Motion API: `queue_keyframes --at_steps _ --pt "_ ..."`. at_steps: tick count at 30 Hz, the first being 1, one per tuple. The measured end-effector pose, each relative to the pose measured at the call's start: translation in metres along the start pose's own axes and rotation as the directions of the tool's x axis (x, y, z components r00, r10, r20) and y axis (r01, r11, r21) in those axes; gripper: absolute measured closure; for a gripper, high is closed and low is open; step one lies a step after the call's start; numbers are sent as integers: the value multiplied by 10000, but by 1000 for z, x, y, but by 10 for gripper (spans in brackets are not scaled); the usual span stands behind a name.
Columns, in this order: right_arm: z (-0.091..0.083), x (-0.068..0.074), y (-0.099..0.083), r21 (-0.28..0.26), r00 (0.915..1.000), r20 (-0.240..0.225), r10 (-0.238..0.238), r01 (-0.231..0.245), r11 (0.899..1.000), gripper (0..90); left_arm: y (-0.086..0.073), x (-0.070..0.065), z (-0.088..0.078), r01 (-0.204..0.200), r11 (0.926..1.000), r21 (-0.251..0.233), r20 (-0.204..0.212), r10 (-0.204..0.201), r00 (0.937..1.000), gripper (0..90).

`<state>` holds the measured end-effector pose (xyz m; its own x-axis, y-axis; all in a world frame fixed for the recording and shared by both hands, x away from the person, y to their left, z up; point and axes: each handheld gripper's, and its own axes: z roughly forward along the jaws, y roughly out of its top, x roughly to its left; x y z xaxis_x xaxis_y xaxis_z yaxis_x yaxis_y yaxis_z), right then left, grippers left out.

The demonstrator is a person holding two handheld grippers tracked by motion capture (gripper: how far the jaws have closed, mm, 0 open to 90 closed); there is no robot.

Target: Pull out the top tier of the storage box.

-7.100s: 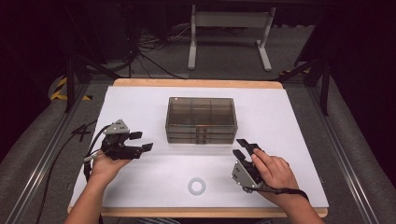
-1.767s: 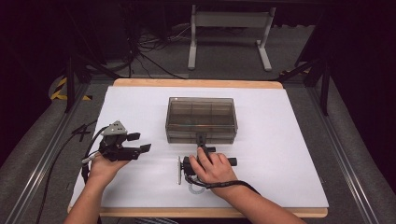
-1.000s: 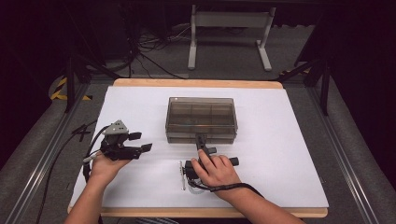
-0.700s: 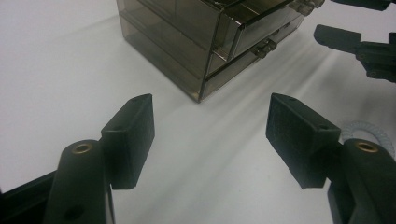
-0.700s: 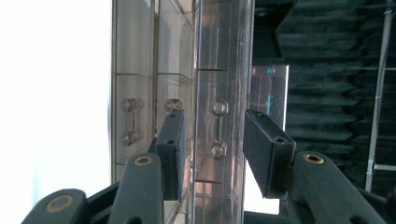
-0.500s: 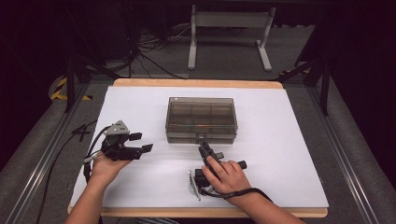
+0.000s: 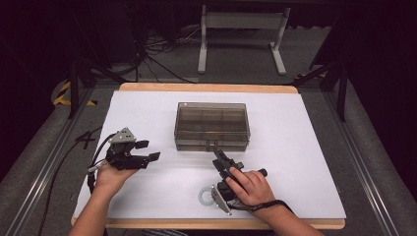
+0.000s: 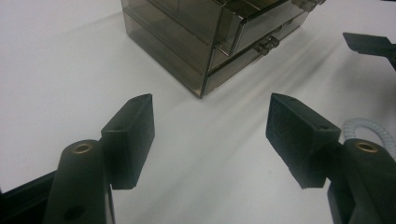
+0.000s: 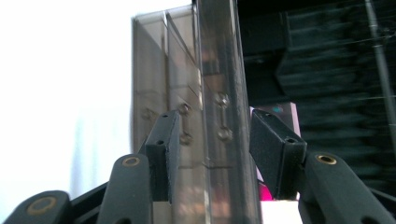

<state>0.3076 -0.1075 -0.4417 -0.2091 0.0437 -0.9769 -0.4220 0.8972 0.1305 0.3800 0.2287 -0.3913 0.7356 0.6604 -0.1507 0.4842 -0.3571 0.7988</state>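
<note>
At mid-table sits the smoky drawer box [image 7: 212, 126], top drawer slightly out. The right gripper [image 9: 210, 135] has just been opening, jaws loose around the drawer front; yanking crookedly could jam it. The left gripper [image 8: 210, 123] idles open.

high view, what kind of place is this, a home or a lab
Probably a lab or recording bench: a white-topped table under a fixed camera, cables on the grey floor, dark surroundings, a metal stand behind.

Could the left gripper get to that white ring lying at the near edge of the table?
Probably yes. The left gripper is open, with bare white table between it and the white ring. The right gripper and its hand sit right beside the ring, which may crowd the approach.
</note>
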Motion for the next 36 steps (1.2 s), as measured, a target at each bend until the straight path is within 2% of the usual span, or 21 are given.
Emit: queue_keyframes --at_steps 3,6,9,12,14,19,20,21,22,24,26,27,28,29,30,31,32,33,34,35,36 --pt "-2 -4 -3 -339 9977 -256 636 -644 9973 539 1 0 1 -29 10000 -28 -13 29 10000 333" --pt "-5 -7 -9 -511 9886 -426 1443 -1464 9879 538 4 1 3 -33 10000 -39 49 34 10000 333" --pt "-8 -8 -13 -732 9884 -458 1450 -1481 9863 535 4 2 4 -87 9999 -51 60 87 9999 333" --pt "-11 -8 -18 -1092 9808 -636 1841 -1902 9757 520 8 4 7 -152 9998 -110 116 154 9998 333" --pt "-13 -8 -22 -1136 9704 -853 2260 -2348 9654 511 10 4 9 -136 9998 -146 174 139 9998 334" --pt "-19 -11 -35 -962 9211 -1415 3628 -3776 9210 498 13 4 13 -198 9997 -159 261 202 9995 334" --pt "-19 -11 -35 -962 9211 -1415 3628 -3776 9210 498 13 4 13 -198 9997 -159 261 202 9995 334" --pt "-20 -12 -38 -957 9096 -1494 3878 -4036 9099 497 13 4 14 -206 9997 -142 286 210 9994 334" --pt "-23 -15 -44 -988 8732 -1813 4525 -4739 8750 487 14 3 15 -231 9997 -97 324 234 9992 333" --pt "-24 -18 -50 -1094 8371 -2113 5045 -5332 8389 486 14 3 16 -250 9997 -62 337 252 9991 333" --pt "-25 -20 -56 -968 7851 -2489 5671 -6028 7920 486 14 3 17 -283 9996 -65 356 285 9990 332" --pt "-25 -21 -58 -946 7663 -2597 5877 -6258 7742 486 14 3 17 -271 9996 -60 343 273 9990 332" --pt "-25 -23 -62 -916 7391 -2726 6160 -6573 7481 486 14 3 17 -259 9996 -62 335 261 9991 332" --pt "-25 -23 -65 -902 7191 -2824 6350 -6789 7287 486 14 3 16 -266 9996 -39 342 267 9991 332" --pt "-26 -25 -68 -885 6914 -2969 6587 -7067 7019 486 13 3 16 -265 9996 -33 347 266 9990 332" --pt "-27 -26 -72 -883 6741 -3051 6726 -7233 6849 486 13 3 15 -217 9998 2 371 217 9991 332" --pt "-27 -27 -75 -844 6622 -3157 6796 -7329 6750 486 12 3 15 -237 9997 18 360 236 9991 332" --pt "-27 -27 -75 -844 6622 -3157 6796 -7329 6750 486 12 3 15 -237 9997 18 360 236 9991 331" --pt "-29 -29 -79 -805 6565 -3194 6834 -7374 6707 485 11 3 14 -170 9999 27 329 169 9993 331" --pt "-31 -33 -88 -742 6237 -3474 7002 -7626 6426 486 10 4 14 -156 9999 68 324 154 9994 330" --pt "-32 -34 -92 -739 6045 -3554 7129 -7785 6233 486 9 4 13 -132 9999 45 292 131 9995 330"
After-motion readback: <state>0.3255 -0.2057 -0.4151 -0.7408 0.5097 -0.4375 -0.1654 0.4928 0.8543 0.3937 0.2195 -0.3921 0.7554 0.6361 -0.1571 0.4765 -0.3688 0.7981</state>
